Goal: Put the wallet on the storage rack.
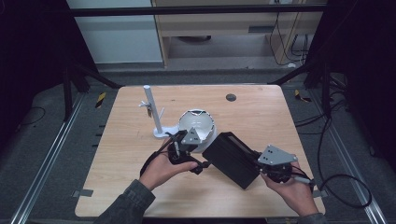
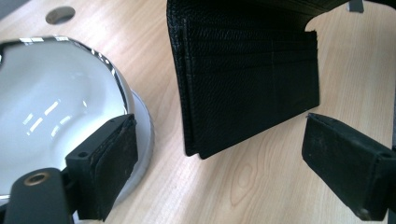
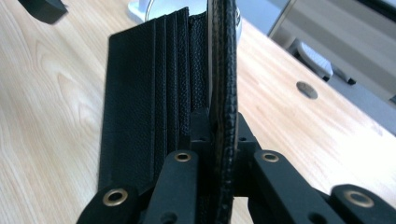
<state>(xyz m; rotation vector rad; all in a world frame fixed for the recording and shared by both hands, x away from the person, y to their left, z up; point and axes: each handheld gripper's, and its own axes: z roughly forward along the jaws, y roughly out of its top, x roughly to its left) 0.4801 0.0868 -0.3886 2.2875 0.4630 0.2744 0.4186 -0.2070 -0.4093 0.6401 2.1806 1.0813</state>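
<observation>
My high view is dim and soft, its edges falling into black around the evenly lit table. From the left tool's camera, overhead lights glare in streaks off the bowl; both close-ups blur the nearest parts.

Light wood bench, round hole near its far edge. Grey carpet floor around it. Metal rails run along both sides. Black frame bars overhead. Pale wooden cabinet behind, white panel beside it. Cables trail at right. Edges dark.
</observation>
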